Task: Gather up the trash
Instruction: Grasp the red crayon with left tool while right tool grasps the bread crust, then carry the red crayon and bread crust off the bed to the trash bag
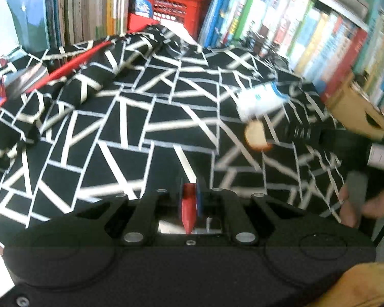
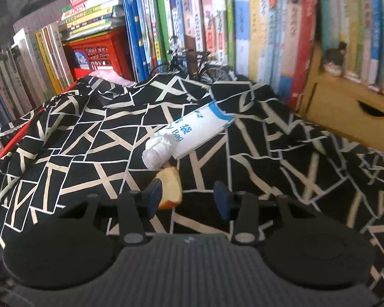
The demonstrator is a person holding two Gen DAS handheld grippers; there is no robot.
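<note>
Right wrist view: the paper bag (image 2: 192, 133) lies on the black-and-white cloth (image 2: 89, 140) near the books (image 2: 243, 25), its long axis running from a crumpled white end at lower left to a blue-edged end at upper right — just below it sits an apple piece (image 2: 170, 192), partly hidden by the left finger of the right gripper (image 2: 188, 199), whose jaws stand spread with nothing pinched. In the blurred left wrist view the left gripper (image 1: 190, 204) has its jaws pressed together, and the bag's print is unreadable.

Draped fabric cloth (image 2: 94, 138): black ground, off-white lines in an irregular geometric grid. Rolled paper bag (image 2: 192, 130): white with blue lettering and a blue band at one end; bread piece (image 2: 170, 186): pale crumb, tan-brown crust. Plastic lattice crate (image 2: 99, 51): red; wooden drawer box (image 2: 345, 110): light tan.
</note>
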